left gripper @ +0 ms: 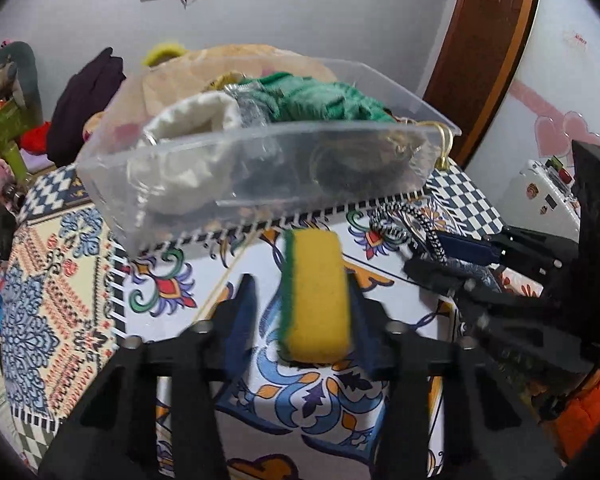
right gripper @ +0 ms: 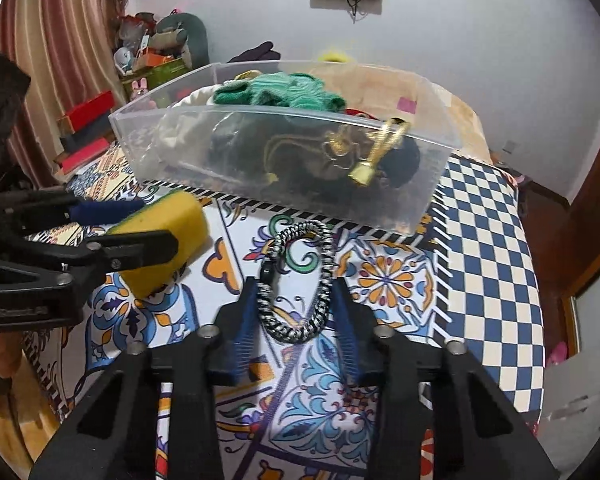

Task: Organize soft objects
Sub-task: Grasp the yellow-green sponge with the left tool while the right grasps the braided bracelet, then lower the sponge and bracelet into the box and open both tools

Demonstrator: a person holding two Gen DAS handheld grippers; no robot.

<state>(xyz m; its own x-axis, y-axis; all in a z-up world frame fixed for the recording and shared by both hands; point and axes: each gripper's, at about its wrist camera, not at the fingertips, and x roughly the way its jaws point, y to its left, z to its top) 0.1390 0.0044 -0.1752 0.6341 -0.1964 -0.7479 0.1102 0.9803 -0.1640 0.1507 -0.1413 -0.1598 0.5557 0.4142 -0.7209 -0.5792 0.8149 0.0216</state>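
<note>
In the left wrist view, the left gripper [left gripper: 304,300] had its two blue-padded fingers spread wide, with a yellow sponge [left gripper: 316,296] with a green scouring layer standing between them. The sponge lay against the right finger, while a clear gap showed between it and the left finger, so whether it was truly pinched could not be told. Beyond it sat a clear plastic bin [left gripper: 260,160] on the patterned cloth [left gripper: 80,280] of the counter, holding a cream fabric piece [left gripper: 192,120], a green knitted item [left gripper: 320,100] and dark things with a gold tassel [left gripper: 444,148] hanging over its rim. To the right, the right gripper [left gripper: 460,256] reached in beside a black-and-white braided cord [left gripper: 428,220].

In the right wrist view, the right gripper [right gripper: 296,312] was spread, its fingers standing on either side of the braided cord [right gripper: 300,280], which lay in a loop on the patterned cloth [right gripper: 388,276]; each side of the loop was just beside or touching a finger, and a firm pinch could not be confirmed. At the left, the left gripper [right gripper: 132,232] had the sponge [right gripper: 168,232] between its fingers, near the front wall of the bin [right gripper: 284,192]. The bin held the green knit [right gripper: 284,92] and the gold tassel [right gripper: 372,160], which hung down its front wall. A blue-and-white checkered border [right gripper: 488,240] ran along the right side of the cloth.
</note>
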